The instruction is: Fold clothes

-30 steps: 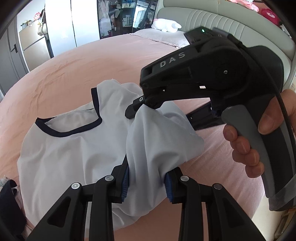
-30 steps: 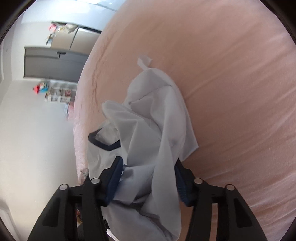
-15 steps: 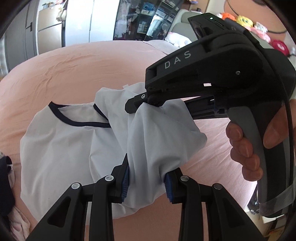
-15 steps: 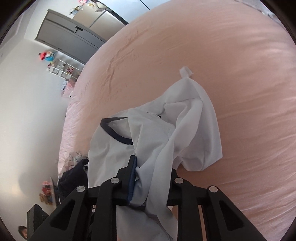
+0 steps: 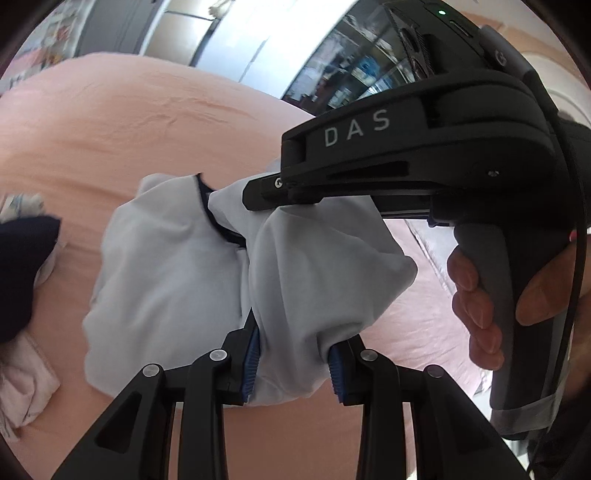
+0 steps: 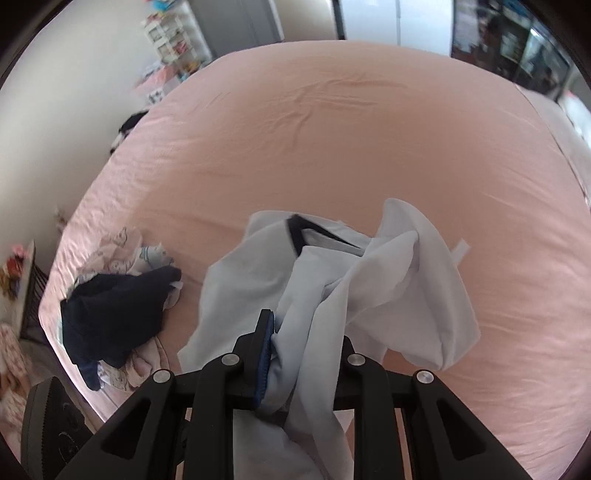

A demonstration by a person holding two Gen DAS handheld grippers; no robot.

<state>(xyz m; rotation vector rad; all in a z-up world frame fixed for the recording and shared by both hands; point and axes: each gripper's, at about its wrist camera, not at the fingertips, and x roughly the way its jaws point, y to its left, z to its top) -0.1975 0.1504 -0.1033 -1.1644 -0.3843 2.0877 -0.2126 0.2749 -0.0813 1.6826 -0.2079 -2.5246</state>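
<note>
Both grippers, left [image 5: 293, 363] and right [image 6: 304, 363], have fingers clamped on the bunched white shirt [image 5: 166, 280], lifting one edge off the bed [image 6: 332, 147], seemingly to fold it toward nine o'clock.

Bright, even daylight in both views; pink bed [image 6: 369, 147] evenly lit, only soft shadows under the white shirt [image 6: 406, 288]. Strong fisheye bend w/ dark vignette at corners. Left-wrist view: background smeared by motion blur, glare streak on the cabinets [image 5: 229, 40] up top. Right-wrist view: edges soft, far shelf [image 6: 173, 33] blurry.
</note>
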